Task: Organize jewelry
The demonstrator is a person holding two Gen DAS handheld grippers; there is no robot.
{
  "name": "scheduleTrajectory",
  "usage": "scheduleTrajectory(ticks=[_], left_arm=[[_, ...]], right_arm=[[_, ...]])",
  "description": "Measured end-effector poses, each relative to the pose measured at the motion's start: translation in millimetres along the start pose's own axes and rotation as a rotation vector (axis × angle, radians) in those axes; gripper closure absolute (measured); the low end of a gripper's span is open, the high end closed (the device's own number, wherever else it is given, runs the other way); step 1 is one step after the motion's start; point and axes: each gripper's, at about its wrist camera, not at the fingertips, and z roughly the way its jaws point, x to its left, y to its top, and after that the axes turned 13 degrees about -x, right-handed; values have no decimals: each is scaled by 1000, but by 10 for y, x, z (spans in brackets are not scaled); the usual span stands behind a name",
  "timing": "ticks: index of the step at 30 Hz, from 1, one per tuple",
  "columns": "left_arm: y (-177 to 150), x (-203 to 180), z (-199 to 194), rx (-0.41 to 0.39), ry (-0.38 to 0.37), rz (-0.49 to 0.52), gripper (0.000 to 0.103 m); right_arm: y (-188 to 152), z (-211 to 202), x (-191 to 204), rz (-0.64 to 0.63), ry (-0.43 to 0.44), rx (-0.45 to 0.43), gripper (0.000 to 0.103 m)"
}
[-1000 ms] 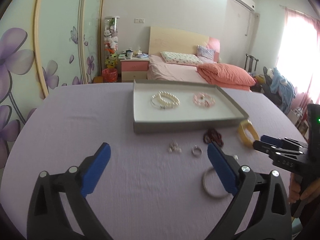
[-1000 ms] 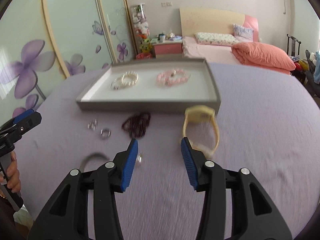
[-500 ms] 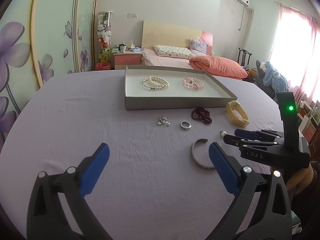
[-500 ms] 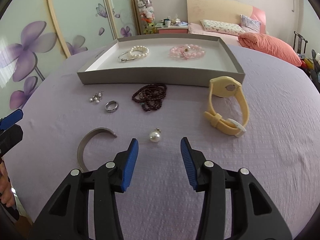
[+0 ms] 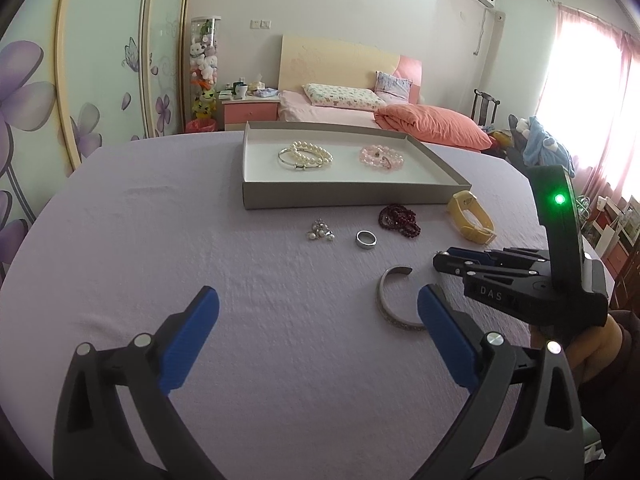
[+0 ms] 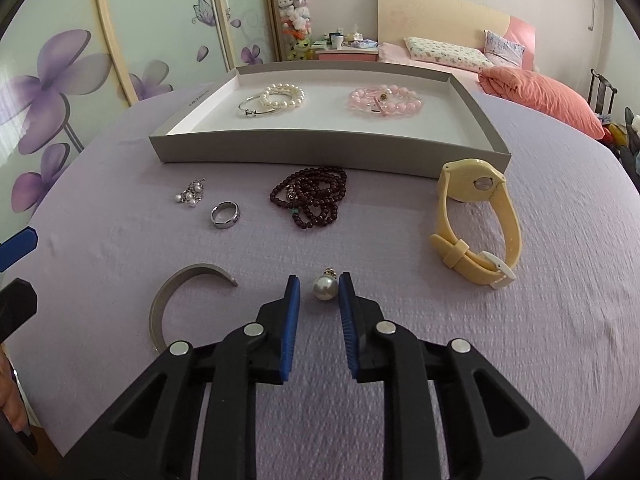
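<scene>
A pearl pendant (image 6: 324, 288) lies on the lilac cloth between the tips of my right gripper (image 6: 319, 282). Its jaws are closing, and a sliver of cloth still shows on each side of the pearl. In the left wrist view the right gripper (image 5: 440, 258) hides the pearl. My left gripper (image 5: 316, 296) hangs wide open over bare cloth, its right finger beside a silver cuff bangle (image 5: 394, 300). Ahead lie a silver ring (image 6: 225, 215), pearl earrings (image 6: 191, 196), dark red beads (image 6: 314, 196) and a yellow watch (image 6: 478, 216).
A grey tray (image 6: 280, 156) at the back holds a pearl bracelet with a silver bangle (image 6: 276, 100) and pink beads (image 6: 384, 100). The round table drops off at its near and right edges. A bed, a nightstand and wardrobe doors stand behind it.
My right gripper has sunk toward the cloth and its jaws have narrowed from wide apart to close around the pearl pendant. The left gripper stays open, hardly moved.
</scene>
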Motion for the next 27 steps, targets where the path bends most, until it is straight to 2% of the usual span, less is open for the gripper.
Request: scheduleTrajectory(ticks=[4,9,17,27], left_arm=[[-29,-40,53,20,-4,7,3],[-59,-142,147,53,-26,32,2],[-174,-487,447,137,-84,103,2],[-240,-801,845,221,-58,163,2]], right_arm=[[2,-12,-19,-1,-6,3,90],[-2,-142,-204,73,-15,-19,90],[42,-379,-381,121,-17,-67,90],[50,-464,-483,161,4,-79,90]])
